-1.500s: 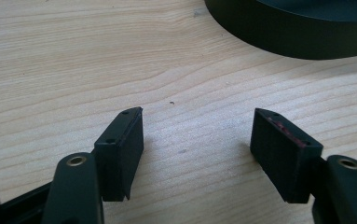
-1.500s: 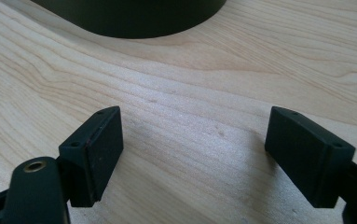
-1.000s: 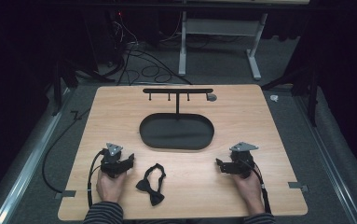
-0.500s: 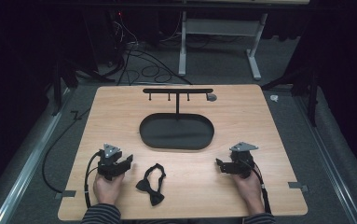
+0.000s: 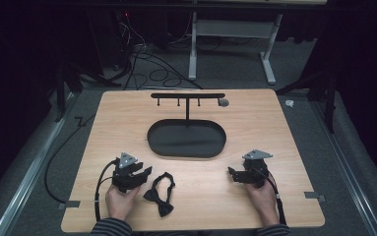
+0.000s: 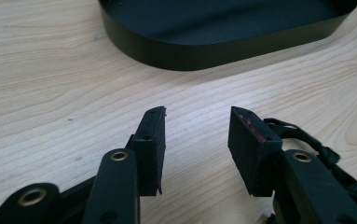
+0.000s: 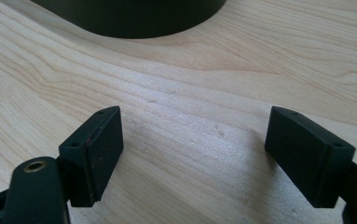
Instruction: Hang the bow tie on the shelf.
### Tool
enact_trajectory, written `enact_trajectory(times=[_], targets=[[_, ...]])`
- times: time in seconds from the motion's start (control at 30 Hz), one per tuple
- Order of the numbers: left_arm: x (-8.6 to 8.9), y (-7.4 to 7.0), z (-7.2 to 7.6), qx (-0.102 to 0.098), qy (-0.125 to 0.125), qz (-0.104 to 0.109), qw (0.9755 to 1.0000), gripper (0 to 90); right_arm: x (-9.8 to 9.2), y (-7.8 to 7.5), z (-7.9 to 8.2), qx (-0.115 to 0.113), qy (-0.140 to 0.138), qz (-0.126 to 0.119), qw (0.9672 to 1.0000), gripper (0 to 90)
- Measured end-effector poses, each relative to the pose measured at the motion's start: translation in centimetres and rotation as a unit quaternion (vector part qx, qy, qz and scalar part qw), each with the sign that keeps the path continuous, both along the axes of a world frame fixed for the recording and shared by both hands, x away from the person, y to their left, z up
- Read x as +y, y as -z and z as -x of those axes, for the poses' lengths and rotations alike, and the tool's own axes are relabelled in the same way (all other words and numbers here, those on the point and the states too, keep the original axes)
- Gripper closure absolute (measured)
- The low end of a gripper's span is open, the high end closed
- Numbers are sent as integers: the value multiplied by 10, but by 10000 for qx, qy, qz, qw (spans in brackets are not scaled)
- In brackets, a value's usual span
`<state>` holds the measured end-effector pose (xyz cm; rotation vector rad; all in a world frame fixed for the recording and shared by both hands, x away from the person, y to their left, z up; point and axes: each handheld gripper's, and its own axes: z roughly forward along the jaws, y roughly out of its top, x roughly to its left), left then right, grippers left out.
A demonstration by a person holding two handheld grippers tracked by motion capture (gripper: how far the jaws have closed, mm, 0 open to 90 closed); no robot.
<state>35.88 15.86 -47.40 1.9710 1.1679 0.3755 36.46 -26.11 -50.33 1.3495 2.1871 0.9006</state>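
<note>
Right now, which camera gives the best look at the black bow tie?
The high view: the whole bow tie lies on the table beside the left gripper. The left gripper view catches just its strap behind one jaw.

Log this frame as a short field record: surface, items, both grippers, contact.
surface: wooden table
items: black bow tie; oval black tray; T-shaped rack behind the tray
left gripper: jaws have just been closing, nothing between them, bow tie beside it
right gripper: open, over bare wood
contact: neither gripper touches the bow tie
</note>
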Motion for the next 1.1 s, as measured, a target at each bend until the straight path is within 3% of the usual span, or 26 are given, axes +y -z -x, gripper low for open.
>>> enact_trajectory(times=[0.43,0.73,0.87,0.97,1.1], targets=[[-21,3,4,266,482,51,9985,599,0,0,0,0,1,0,10000,205],[-33,14,4,400,708,-258,9964,680,0,0,0,0,1,0,10000,205],[-36,17,3,486,761,-458,9949,762,0,0,0,1,1,0,10000,205],[-38,18,4,462,823,-568,9939,853,0,0,0,0,0,0,10000,205],[-41,17,5,435,890,-636,9930,868,0,0,0,0,0,0,10000,205]])
